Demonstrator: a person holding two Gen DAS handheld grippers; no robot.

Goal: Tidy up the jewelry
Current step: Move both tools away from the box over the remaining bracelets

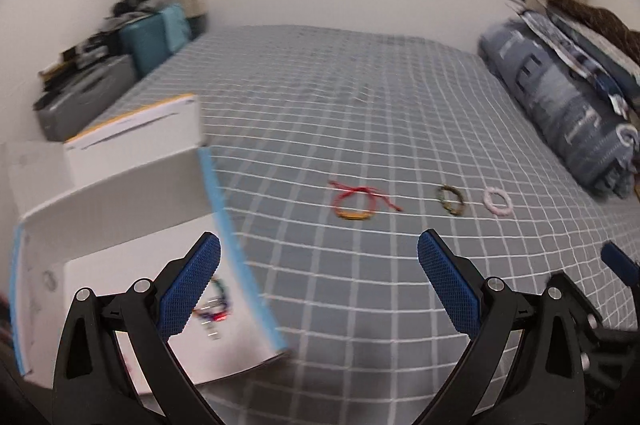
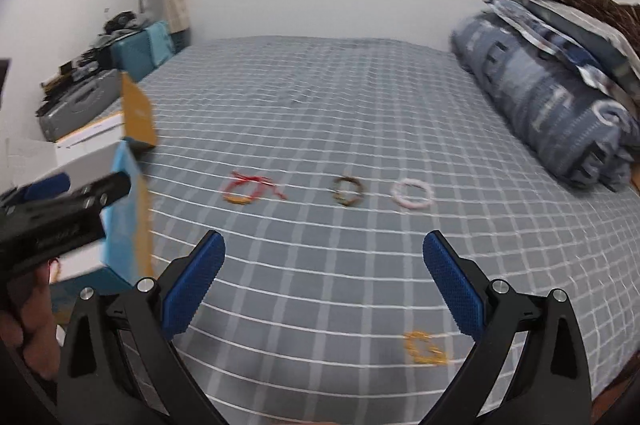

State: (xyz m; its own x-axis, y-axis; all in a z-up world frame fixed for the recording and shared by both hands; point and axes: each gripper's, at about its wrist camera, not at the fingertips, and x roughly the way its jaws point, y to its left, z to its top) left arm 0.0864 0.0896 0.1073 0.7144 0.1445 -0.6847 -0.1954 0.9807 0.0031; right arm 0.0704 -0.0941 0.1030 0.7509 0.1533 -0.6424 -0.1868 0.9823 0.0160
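Motion blur is softening both views. The left gripper's (image 1: 319,257) near finger (image 1: 188,289) is covering part of the small jewelry pieces (image 1: 214,307) in the white box (image 1: 120,209), leaving them too blurred to identify. In the right wrist view, the gold piece (image 2: 425,348) is smearing, its form unclear. The frame's right edge is cutting off the folded bedding (image 2: 560,113).

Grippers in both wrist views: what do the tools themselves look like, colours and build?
Both match. The left tool and right tool each have two matte black plastic linkage arms with round silver pivot bolts, ending in flat fingers faced with blue, finely dimpled pads. No cables or readable markings show. A bare hand grips the left tool's black body.
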